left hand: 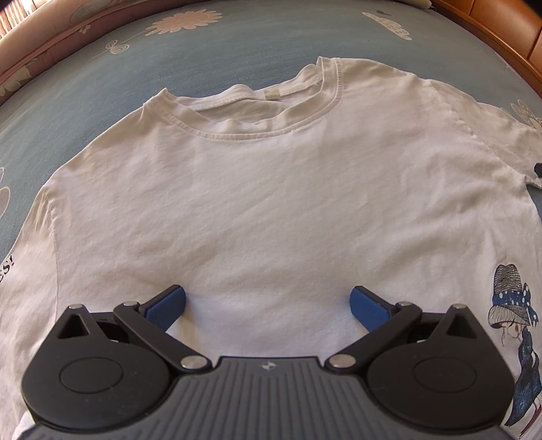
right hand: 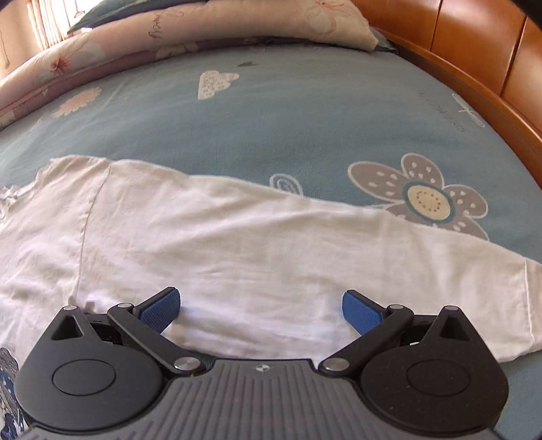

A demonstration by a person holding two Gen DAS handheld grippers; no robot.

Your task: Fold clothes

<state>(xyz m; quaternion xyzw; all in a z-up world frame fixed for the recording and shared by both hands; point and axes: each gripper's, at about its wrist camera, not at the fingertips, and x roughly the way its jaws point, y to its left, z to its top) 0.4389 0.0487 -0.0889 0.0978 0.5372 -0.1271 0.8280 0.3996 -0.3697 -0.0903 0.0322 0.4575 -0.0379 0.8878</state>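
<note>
A white T-shirt (left hand: pixel 271 189) lies flat on the bed (left hand: pixel 101 88), covered by a blue flowered sheet. The left gripper (left hand: pixel 269 306) and right gripper (right hand: pixel 261 308) hang wide over it, holding nothing. Pillows (right hand: pixel 189 30) lie beyond.

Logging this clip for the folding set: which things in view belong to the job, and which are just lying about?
Part of the job:
- white cotton T-shirt spread flat
- left tongs, open
- right tongs, open

Just lying about:
- blue flower-print bedsheet
- pink floral quilt
- orange-brown wooden bed frame
</note>
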